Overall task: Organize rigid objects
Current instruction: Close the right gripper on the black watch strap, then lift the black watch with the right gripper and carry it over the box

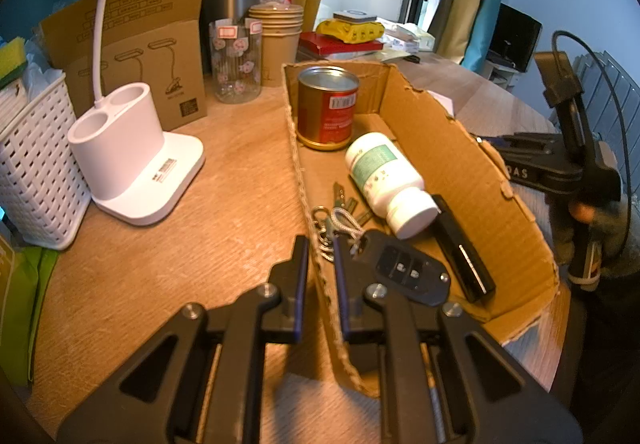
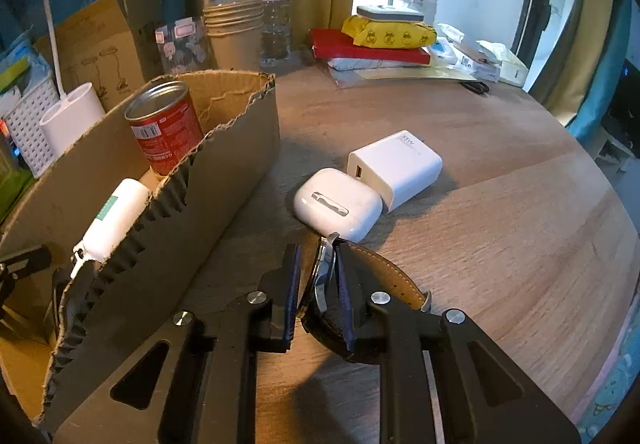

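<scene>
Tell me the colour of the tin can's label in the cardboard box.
Red, on the tin can; the right wrist view shows it best.

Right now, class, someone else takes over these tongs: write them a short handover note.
Left tongs: shut on the cardboard box's near wall, holding it steady.
Right tongs: shut on the wristwatch, which is on the table outside the box.
Done: red can, white pill bottle, keys, car key fob and a black bar-shaped item are in the box.
Left: the watch, then the earbud case and white charger beside it.
</scene>
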Motion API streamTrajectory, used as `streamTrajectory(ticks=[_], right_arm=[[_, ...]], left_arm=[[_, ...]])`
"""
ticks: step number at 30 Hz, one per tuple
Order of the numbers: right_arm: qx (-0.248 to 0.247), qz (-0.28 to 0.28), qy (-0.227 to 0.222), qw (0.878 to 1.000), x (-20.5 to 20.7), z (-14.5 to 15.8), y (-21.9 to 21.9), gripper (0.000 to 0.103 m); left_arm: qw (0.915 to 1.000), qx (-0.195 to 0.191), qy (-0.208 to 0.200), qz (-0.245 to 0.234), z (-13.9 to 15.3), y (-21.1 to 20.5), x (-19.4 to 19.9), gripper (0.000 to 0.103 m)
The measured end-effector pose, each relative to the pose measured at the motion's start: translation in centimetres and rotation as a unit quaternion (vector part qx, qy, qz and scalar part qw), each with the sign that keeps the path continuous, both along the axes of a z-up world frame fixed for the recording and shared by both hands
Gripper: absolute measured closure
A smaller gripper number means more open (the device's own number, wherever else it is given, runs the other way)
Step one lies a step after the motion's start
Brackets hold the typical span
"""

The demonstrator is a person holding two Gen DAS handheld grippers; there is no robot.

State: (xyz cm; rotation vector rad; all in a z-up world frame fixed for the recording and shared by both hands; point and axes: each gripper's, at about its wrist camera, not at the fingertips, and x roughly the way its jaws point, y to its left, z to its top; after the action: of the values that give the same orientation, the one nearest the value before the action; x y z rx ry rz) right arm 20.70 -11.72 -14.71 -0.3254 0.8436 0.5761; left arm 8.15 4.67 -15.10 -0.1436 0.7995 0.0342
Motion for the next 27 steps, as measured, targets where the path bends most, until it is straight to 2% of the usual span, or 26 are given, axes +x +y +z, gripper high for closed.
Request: streamTrajectory(ticks=[5, 27], right_arm=[[0.008, 0.005, -0.011, 1.0, -0.3, 0.5, -0.4, 0.092], [0.083, 0.029, -0.085, 0.992, -3.5, 6.7, 0.0, 0.092]], left_arm=[[1.0, 0.0, 0.0, 0.0, 0.0, 0.0, 0.0, 0.089], [1.0, -0.001, 0.001, 0.0, 0.0, 0.1, 0.1, 0.089]])
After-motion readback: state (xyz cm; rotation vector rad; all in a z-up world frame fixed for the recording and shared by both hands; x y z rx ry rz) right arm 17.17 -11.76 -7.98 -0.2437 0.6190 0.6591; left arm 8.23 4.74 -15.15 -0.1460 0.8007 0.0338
